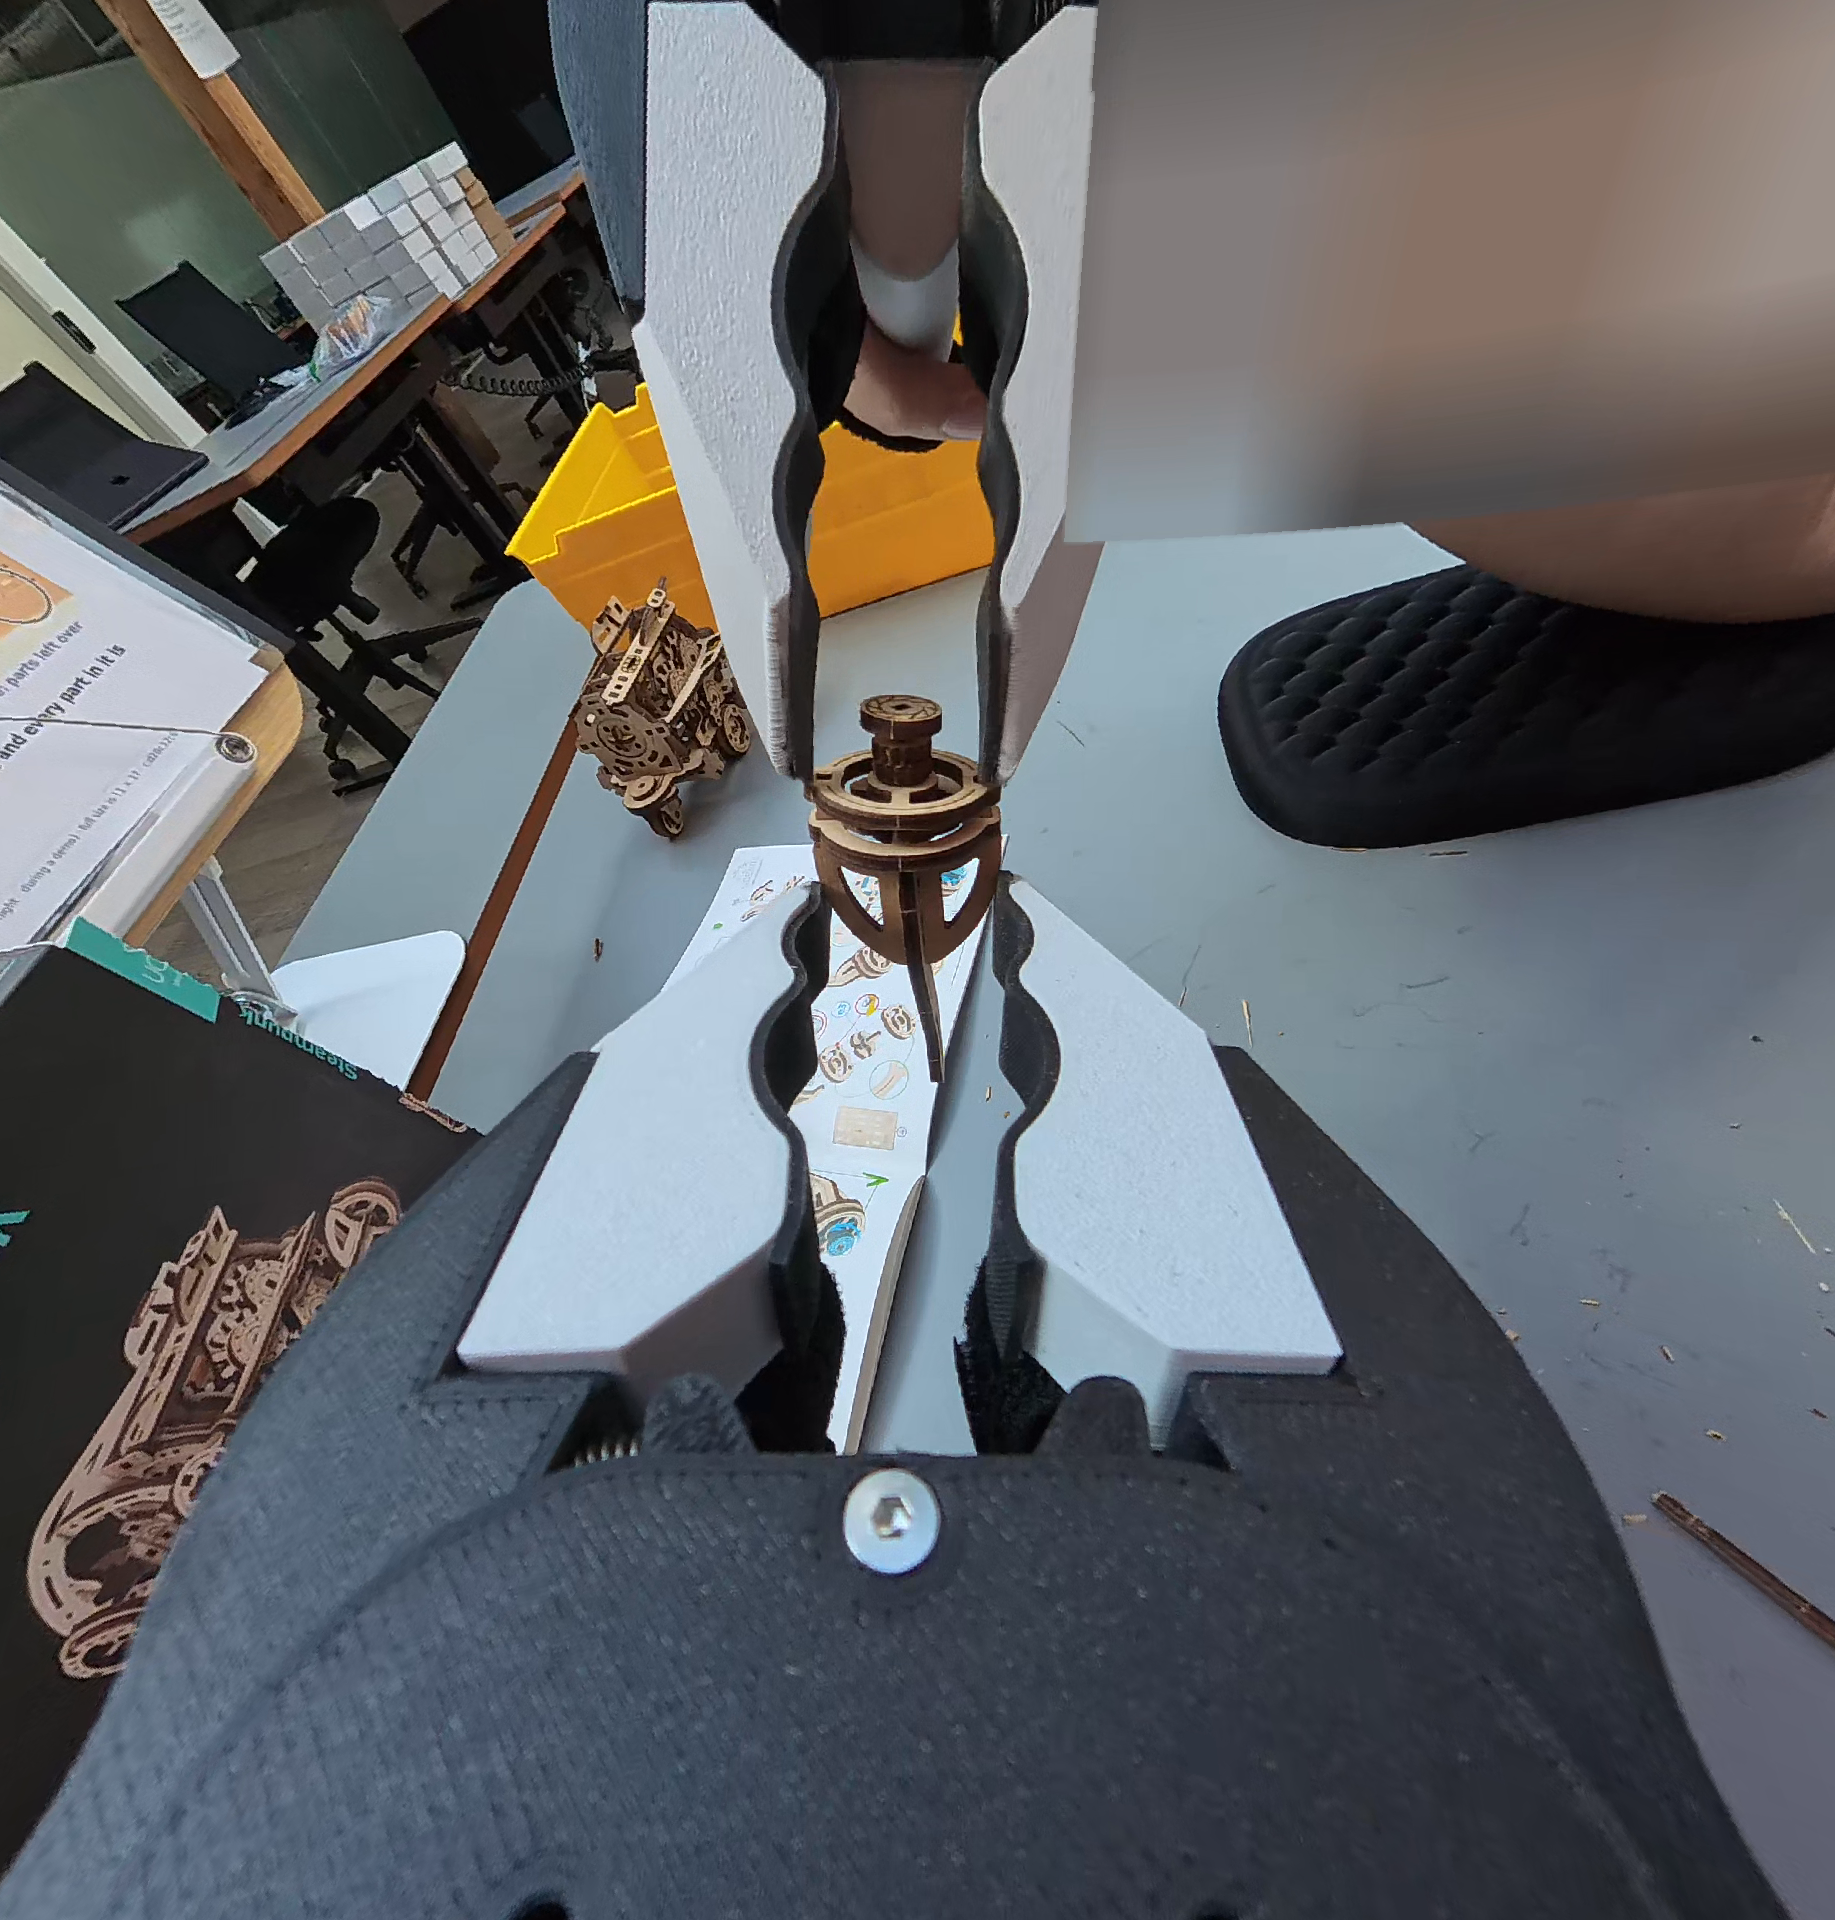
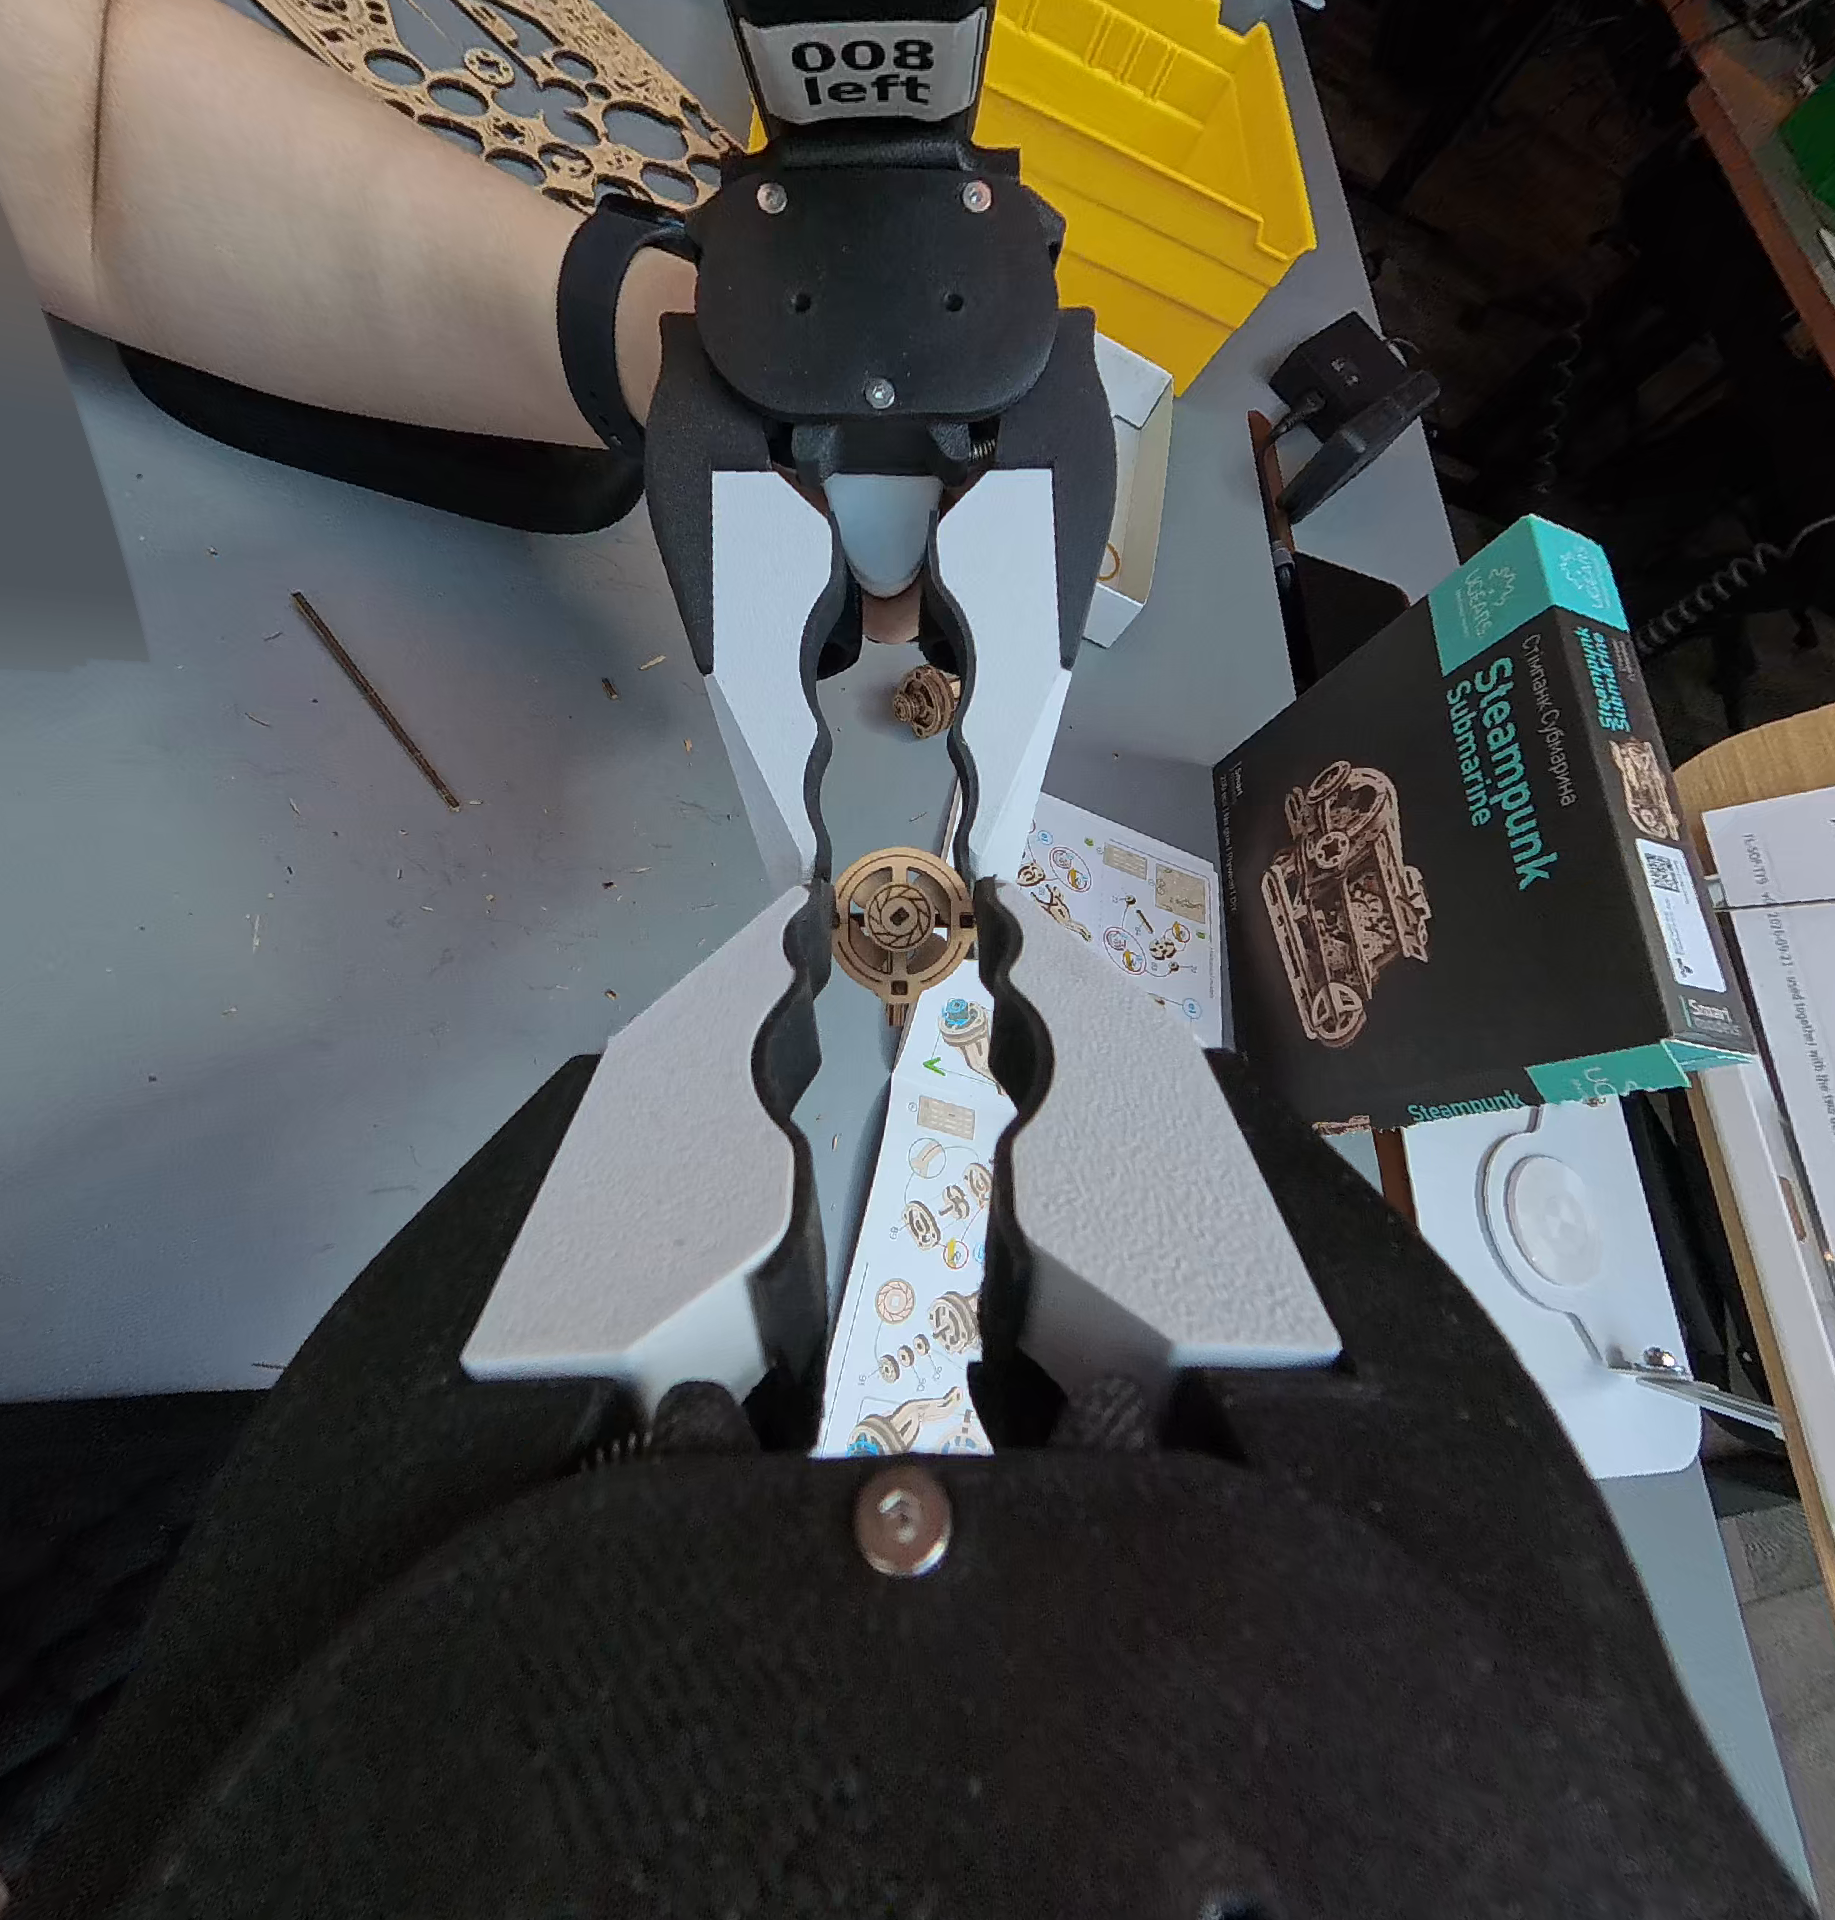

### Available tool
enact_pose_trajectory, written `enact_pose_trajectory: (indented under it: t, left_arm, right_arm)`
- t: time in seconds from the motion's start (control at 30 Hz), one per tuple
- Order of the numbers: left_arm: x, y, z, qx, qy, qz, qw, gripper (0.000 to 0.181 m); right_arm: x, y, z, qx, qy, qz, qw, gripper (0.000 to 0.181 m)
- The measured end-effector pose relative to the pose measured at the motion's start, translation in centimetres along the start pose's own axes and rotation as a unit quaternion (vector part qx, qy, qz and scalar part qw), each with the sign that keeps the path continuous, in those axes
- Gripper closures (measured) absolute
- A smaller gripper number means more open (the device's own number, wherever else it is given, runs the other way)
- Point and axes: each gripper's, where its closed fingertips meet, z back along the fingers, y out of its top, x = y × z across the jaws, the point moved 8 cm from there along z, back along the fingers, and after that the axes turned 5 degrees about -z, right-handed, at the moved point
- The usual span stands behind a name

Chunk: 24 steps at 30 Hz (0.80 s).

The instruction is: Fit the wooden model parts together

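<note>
Both grippers, the left gripper (image 1: 897,894) near and the right gripper (image 1: 892,774) far, clench the small brown cone-shaped wooden model (image 1: 900,831), steadying it above the grey table (image 1: 1412,1039) for fitting.

A yellow bin (image 1: 591,520) sits at twelve o'clock on the grey table (image 1: 1412,1039), seen also at one o'clock in the right wrist view (image 2: 1152,156). A black padded rest (image 1: 1536,707) lies at two o'clock. A dark product box (image 2: 1453,862) stands at three o'clock, beside white printed sheets (image 2: 1817,1039). A thin dark stick (image 2: 373,698) lies at ten o'clock among small wood splinters. Office desks (image 1: 373,343) and chairs stand beyond, at eleven o'clock.
</note>
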Motion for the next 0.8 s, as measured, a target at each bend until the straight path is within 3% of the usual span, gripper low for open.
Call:
enact_pose_trajectory:
  t: [0.8]
  left_arm:
    - [-0.13,0.03,0.02,-0.004,0.007,-0.002,1.000,0.152]
  right_arm:
    - [-0.01,0.03,0.09,0.002,0.000,-0.003,1.000,0.154]
